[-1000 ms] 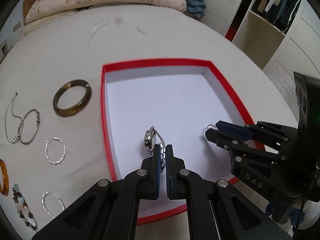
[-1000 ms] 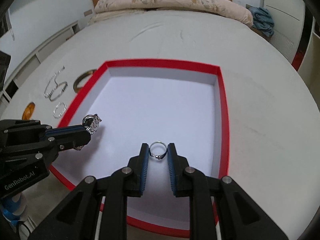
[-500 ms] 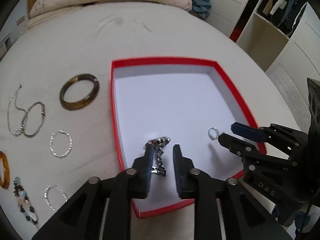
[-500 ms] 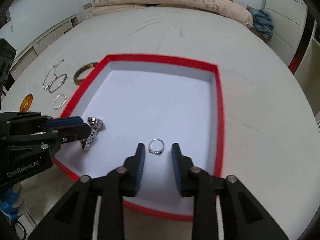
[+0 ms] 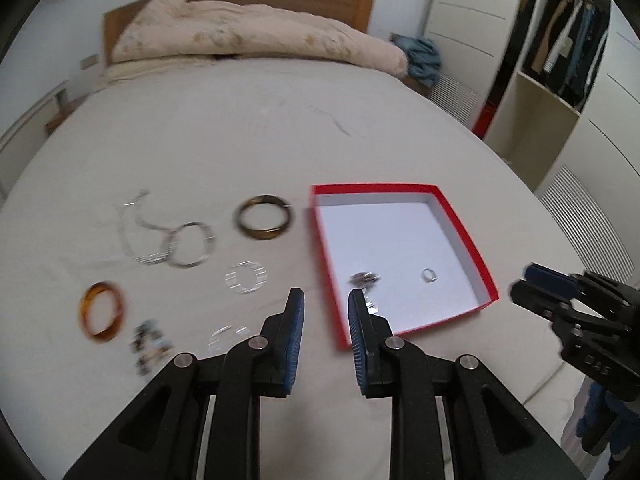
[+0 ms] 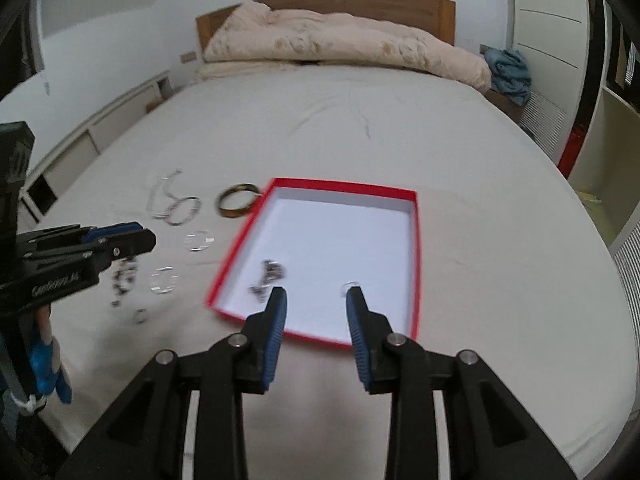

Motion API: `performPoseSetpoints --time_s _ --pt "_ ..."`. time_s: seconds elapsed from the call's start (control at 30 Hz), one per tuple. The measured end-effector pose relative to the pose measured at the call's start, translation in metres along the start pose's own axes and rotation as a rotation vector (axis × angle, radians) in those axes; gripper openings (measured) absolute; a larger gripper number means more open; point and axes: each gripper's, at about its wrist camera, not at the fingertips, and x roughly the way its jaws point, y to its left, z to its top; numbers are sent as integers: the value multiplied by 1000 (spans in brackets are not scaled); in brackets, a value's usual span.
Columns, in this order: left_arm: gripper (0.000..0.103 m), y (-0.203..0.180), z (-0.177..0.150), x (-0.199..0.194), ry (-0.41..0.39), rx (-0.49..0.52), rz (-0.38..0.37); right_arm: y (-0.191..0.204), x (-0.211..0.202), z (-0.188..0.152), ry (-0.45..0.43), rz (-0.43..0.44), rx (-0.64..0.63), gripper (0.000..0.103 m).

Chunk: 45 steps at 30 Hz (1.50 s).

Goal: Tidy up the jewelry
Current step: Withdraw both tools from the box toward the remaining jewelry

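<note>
Red-rimmed box (image 5: 456, 216) with a white floor sits on the bed (image 5: 240, 140), and it has two pieces in it so far: the metal watch (image 5: 365, 280) near its left wall and a small silver ring (image 5: 429, 275) further right, the two well apart.

Left tool (image 5: 326, 304): jaws apart, nothing between them, hanging above the box's near-left corner. Right tool (image 6: 316, 300): same, jaws apart and empty, above the box's near edge. Both sets of jaws have just been opening, with no item between the pads.

Still out on the sheet, left of the box:
- dark brown bangle (image 5: 263, 217), nearest the box
- thin silver bangle (image 5: 191, 244) overlapping a silver chain (image 5: 134, 224)
- two twisted silver hoops (image 5: 245, 277), the second (image 5: 224, 336) closer to the left tool
- amber bangle (image 5: 102, 311)
- beaded bracelet (image 5: 149, 346)
- one small dark ring-shaped item (image 6: 141, 315) in the right wrist view, too blurred to identify

My read: roughly a fifth done, two in and seven or eight to go. The brown bangle looks like the easiest next pick; the chain and thin bangle may come up tangled.

Writing: the left tool's body in the right wrist view carries white lettering that appears to read "GenRobot.AI", smeared by blur. The right tool's body in the left wrist view shows "DAS", also soft. No labels visible on the box or the jewelry.
</note>
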Motion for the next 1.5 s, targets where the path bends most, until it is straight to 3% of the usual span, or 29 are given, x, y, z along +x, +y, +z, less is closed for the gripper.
performPoseSetpoints --time_s 0.23,0.6,0.77,0.9,1.2,1.5 --pt "27 46 -37 -72 -52 -75 92 49 -50 -16 -51 74 -37 30" --pt "28 89 -98 -155 -96 -148 151 121 -119 -34 -136 126 -121 30" --pt "42 101 -118 -181 -114 -153 177 144 -143 -43 -163 144 -152 30" --pt "43 109 -130 -195 -139 -171 197 156 -152 -47 -171 150 -169 30" --pt "47 121 -138 -186 -120 -200 217 163 -142 -50 -163 165 -166 30" --pt "47 139 -136 -122 -3 -237 194 158 -74 -50 -50 200 -144 30"
